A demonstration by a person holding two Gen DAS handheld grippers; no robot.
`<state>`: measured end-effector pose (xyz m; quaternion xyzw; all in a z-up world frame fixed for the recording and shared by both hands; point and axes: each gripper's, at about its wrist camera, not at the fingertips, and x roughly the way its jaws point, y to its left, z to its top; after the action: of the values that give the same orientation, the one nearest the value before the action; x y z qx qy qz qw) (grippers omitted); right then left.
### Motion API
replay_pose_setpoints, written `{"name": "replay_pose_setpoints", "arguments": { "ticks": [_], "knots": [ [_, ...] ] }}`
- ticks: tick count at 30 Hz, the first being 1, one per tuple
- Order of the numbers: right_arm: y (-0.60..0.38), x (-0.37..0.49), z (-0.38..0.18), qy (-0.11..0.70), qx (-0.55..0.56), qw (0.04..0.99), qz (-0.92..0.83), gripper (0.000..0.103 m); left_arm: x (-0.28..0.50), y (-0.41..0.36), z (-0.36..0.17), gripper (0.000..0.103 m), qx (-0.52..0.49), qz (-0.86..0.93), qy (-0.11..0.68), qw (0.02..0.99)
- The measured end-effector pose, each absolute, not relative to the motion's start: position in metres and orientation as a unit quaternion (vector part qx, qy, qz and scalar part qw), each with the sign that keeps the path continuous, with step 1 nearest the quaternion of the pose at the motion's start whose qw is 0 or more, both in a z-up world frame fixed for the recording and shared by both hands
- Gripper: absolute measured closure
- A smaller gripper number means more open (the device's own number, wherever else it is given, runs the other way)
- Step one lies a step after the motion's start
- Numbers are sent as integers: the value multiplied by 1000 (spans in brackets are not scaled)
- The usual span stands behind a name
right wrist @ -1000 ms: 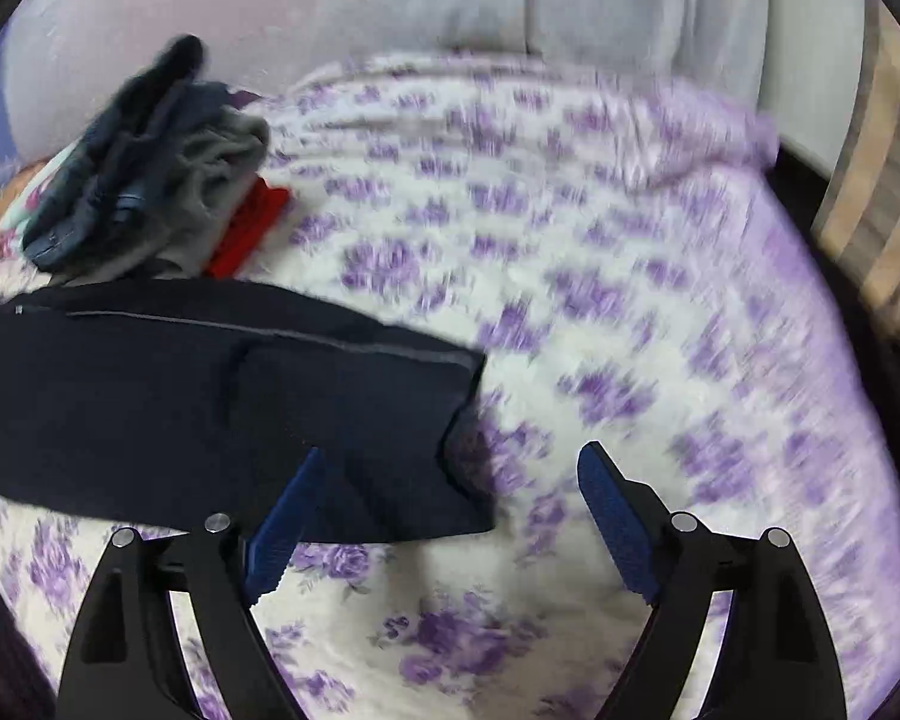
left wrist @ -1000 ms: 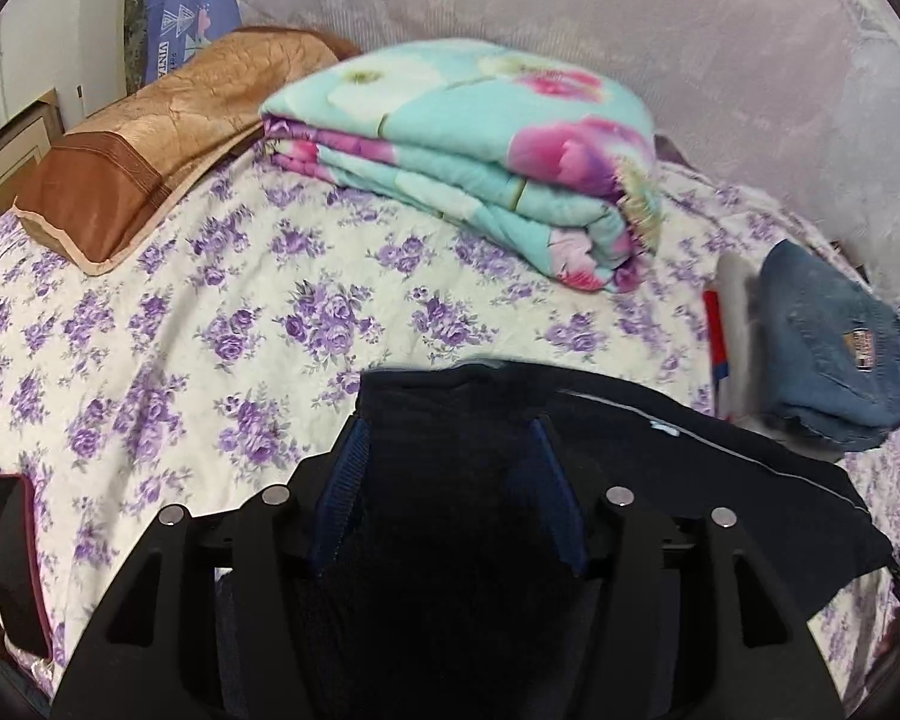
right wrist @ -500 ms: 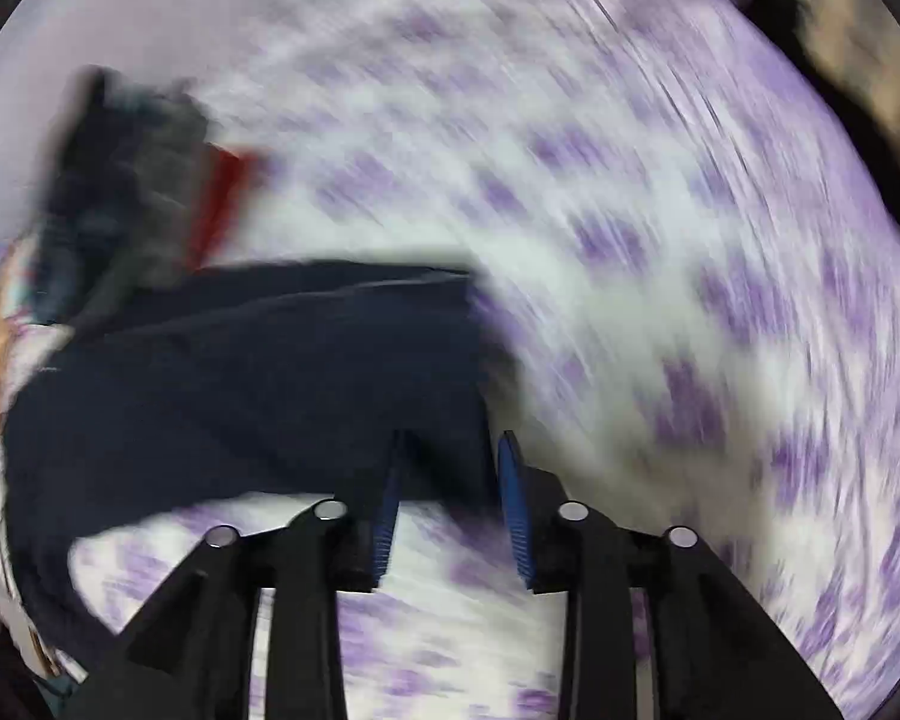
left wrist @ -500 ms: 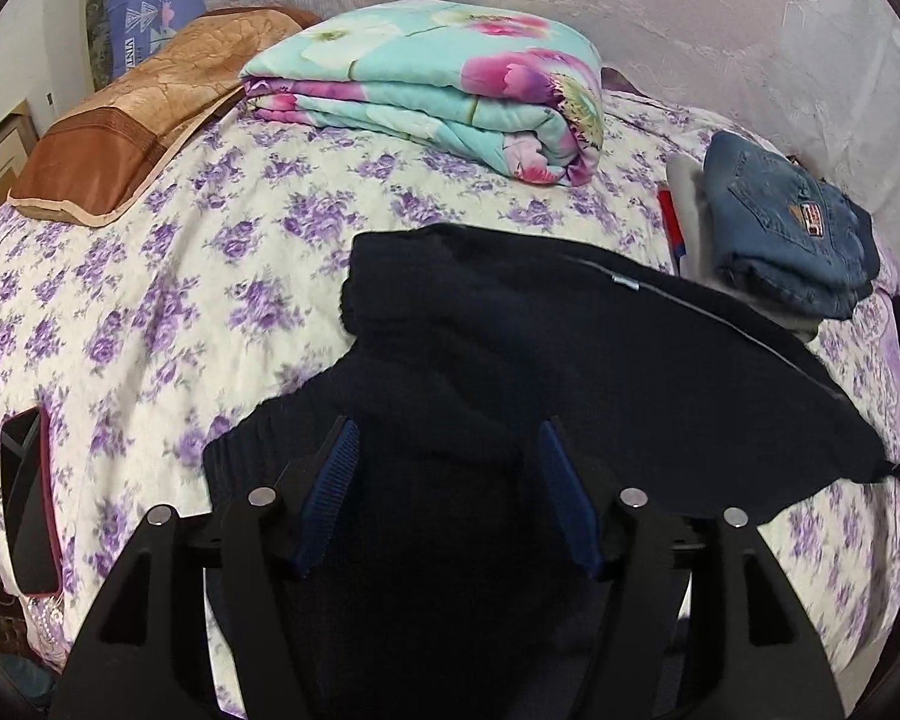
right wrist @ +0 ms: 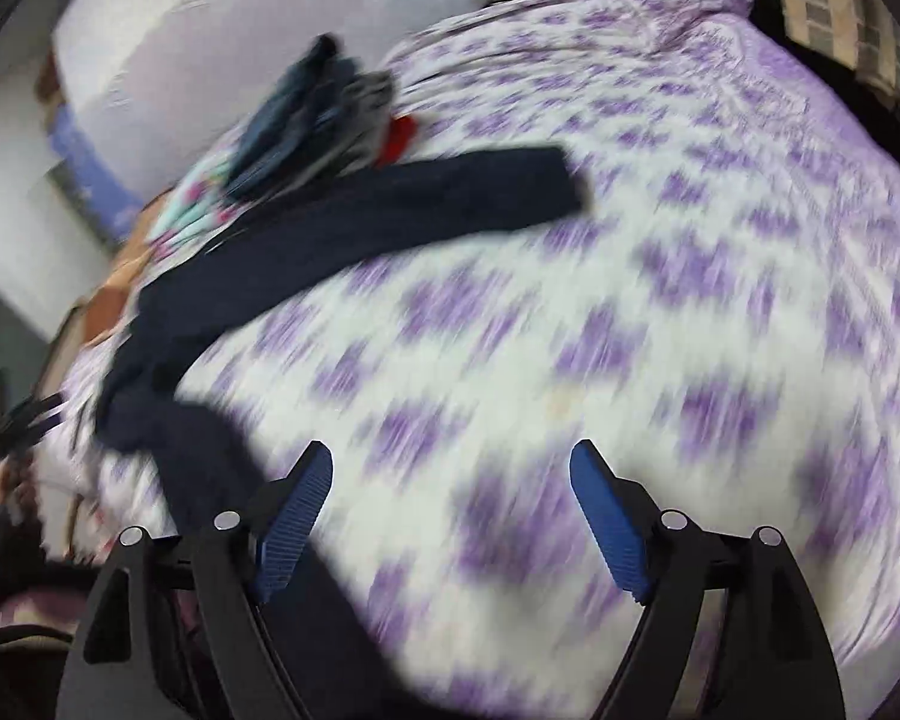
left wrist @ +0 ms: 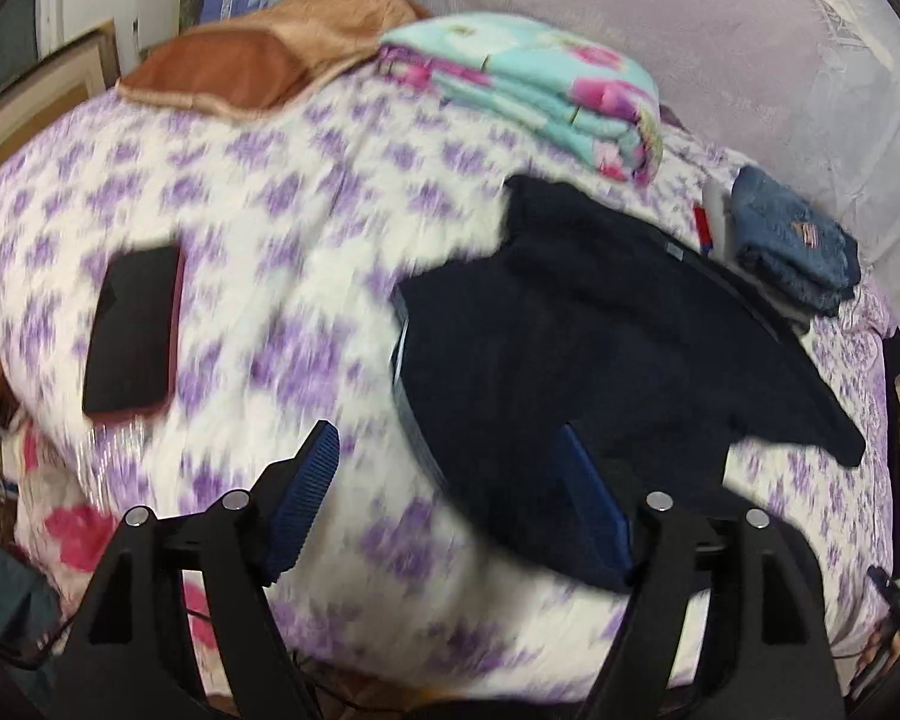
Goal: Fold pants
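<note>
Dark pants [left wrist: 600, 336] lie released across the floral bed [left wrist: 258, 228].
Left gripper [left wrist: 450, 504] gapes wide, its right pad over the pants' near edge; right gripper [right wrist: 450, 516] wide, pants beyond-left.

Both wrist cams are looking down at the bed [left wrist: 282, 192] from above, fingers framing the bottom edge. Left is facing the headboard end, right is facing the foot. Both are catching the pants [left wrist: 600, 324] [right wrist: 342, 240] and jeans [left wrist: 792, 240] [right wrist: 294, 114].
</note>
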<state>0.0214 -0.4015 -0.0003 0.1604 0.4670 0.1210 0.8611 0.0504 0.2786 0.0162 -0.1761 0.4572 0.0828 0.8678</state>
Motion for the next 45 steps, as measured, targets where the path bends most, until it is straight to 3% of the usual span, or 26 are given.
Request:
{"name": "replay_pose_setpoints", "arguments": {
  "ticks": [10,12,13,14,15,16,17,24,27,31,33,34,35,38,41,42,45],
  "knots": [
    [-359,-81,-31,455,104,865,187,15,99,250,-56,29,-224,54,495,838],
    [-335,-83,-35,450,52,870,194,15,105,242,-56,29,-229,57,486,842],
    [-324,-81,-38,450,20,873,187,18,108,233,-51,37,-223,48,479,848],
    [-315,-77,-41,451,-9,874,179,44,109,228,-47,44,-220,42,476,851],
    [-308,-69,-47,466,-20,864,189,86,110,224,-44,59,-219,37,473,853],
    [-306,-61,-48,474,-13,858,198,86,109,223,-40,76,-226,26,469,854],
    [-304,-57,-43,465,-21,864,194,90,106,225,-35,80,-234,20,463,855],
    [-344,-1,81,308,-48,942,122,93,92,238,29,84,-265,-11,405,875],
    [-360,16,142,255,-52,958,118,93,83,230,62,84,-251,-21,384,888],
    [-402,37,128,347,-7,930,123,88,58,219,43,79,-262,-39,430,863],
    [-424,51,75,444,19,890,100,75,41,209,6,74,-251,-33,475,843],
    [-436,53,49,476,20,877,67,71,37,206,-13,59,-253,-36,498,828],
    [-449,52,19,505,21,862,22,62,32,205,-35,56,-257,-40,524,811],
    [-468,41,-14,514,79,854,1,56,20,218,-58,53,-288,-44,525,800],
    [-468,28,-13,484,111,868,18,28,14,233,-42,44,-287,-26,501,816],
    [-464,24,-12,472,124,872,32,24,13,235,-35,42,-279,-15,493,824],
    [-452,14,-17,465,165,866,77,23,8,254,-11,41,-260,47,441,858]
  ]
}}
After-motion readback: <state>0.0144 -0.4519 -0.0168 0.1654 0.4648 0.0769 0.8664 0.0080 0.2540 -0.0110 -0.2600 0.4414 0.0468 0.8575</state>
